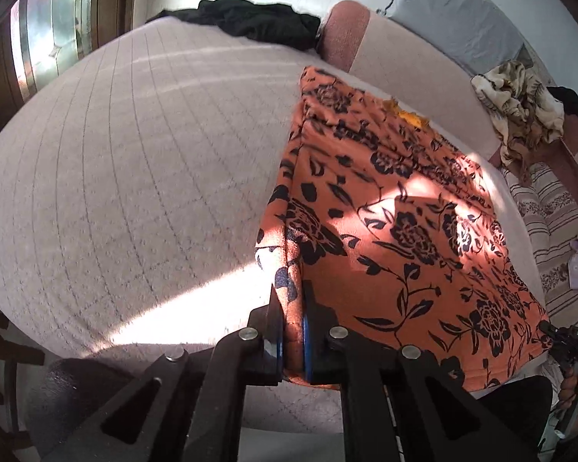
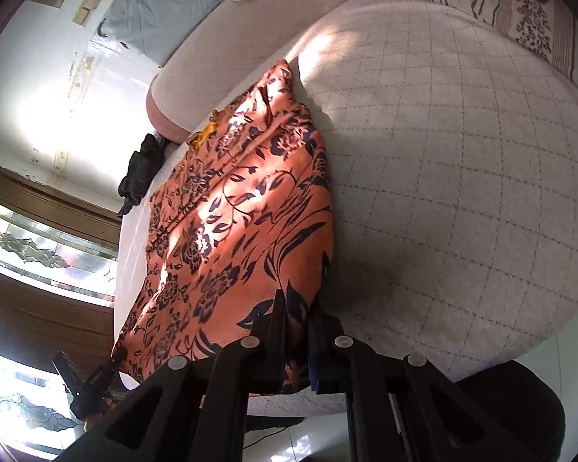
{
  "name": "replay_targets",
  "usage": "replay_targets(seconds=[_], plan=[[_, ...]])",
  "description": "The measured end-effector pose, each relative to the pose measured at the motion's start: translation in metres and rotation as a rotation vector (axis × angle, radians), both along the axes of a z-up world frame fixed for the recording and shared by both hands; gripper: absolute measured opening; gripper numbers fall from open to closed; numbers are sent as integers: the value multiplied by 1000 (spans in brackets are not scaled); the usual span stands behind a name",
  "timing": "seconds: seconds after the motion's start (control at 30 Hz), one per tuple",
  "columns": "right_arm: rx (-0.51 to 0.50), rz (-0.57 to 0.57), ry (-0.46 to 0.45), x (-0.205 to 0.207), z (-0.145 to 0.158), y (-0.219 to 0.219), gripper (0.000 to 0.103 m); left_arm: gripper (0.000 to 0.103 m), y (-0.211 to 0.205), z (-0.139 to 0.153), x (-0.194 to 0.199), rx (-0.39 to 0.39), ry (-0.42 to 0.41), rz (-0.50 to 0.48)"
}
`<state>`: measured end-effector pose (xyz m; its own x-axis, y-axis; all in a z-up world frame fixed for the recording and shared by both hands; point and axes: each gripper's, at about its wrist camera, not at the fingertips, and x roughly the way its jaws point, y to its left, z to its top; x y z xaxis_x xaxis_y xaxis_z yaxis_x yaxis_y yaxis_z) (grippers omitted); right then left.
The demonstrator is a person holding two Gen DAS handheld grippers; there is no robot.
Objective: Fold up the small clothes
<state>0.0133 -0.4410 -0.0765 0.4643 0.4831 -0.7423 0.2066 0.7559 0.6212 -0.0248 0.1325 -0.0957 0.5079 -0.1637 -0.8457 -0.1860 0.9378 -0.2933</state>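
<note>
An orange floral garment (image 1: 397, 223) lies spread on the quilted bed cover (image 1: 135, 177), stretching away from both grippers toward a pink bolster (image 1: 346, 34) at the far end. The left gripper (image 1: 291, 331) is clamped on the garment's near left corner, the cloth pinched between its blue-padded fingers (image 1: 306, 342). The right gripper (image 2: 296, 342) is likewise clamped on the near right corner of the same garment (image 2: 242, 211), fabric bunched between its jaws. In the right wrist view the left gripper's tip (image 2: 108, 365) shows at the cloth's other near corner. A black garment (image 1: 250, 19) sits at the far edge of the bed, and a crumpled patterned blanket (image 1: 520, 104) and a striped pillow (image 1: 551, 211) lie off to the right.
</note>
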Motion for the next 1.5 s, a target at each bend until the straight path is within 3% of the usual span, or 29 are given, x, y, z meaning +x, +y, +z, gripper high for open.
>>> replay_targets(seconds=[0.07, 0.13, 0.3, 0.53, 0.57, 0.7, 0.73, 0.77, 0.83, 0.87, 1.0, 1.07, 1.13, 1.2, 1.33, 1.5], plan=[[21, -7, 59, -2, -20, 0, 9, 7, 0, -18, -4, 2, 50, 5], [23, -8, 86, -7, -31, 1, 9, 7, -1, -17, -9, -1, 42, 5], [36, -17, 57, -8, -28, 0, 9, 7, -3, 3, -2, 9, -8, -12], [45, -23, 121, -3, -43, 2, 12, 8, -3, -21, 0, 31, 55, -10], [50, -26, 124, -3, -43, 1, 15, 8, -4, -21, 1, 32, 55, -10], [66, -50, 138, 0, -48, -3, 46, 9, -6, -22, 5, 44, 59, -12], [75, -45, 138, 1, -48, -2, 47, 9, -6, -22, 5, 43, 58, -10], [73, -34, 137, 2, -48, 0, 44, 9, -6, -22, 5, 43, 59, -12], [52, -2, 148, 6, -49, 5, 11, 8, -7, -19, 5, 46, 54, -27], [61, 7, 153, 7, -50, 6, 9, 8, -7, -14, 4, 44, 35, -29], [78, -14, 73, 6, -24, 6, 9, 8, -5, 14, -3, 42, -78, -29], [78, -7, 62, 11, -20, 6, 9, 8, -3, 2, 6, 40, -28, -28], [75, -2, 120, 19, -37, 6, 9, 8, 0, -23, 17, 25, 81, -23], [117, -4, 164, 25, -54, 7, 9, 8, -1, -17, 22, 18, 70, -33], [187, 1, 83, 56, -31, 10, 8, 8, -2, 38, 64, 4, -63, -74], [202, -7, -147, 158, 43, 8, 8, 8, -1, 108, 172, 14, -272, -68]])
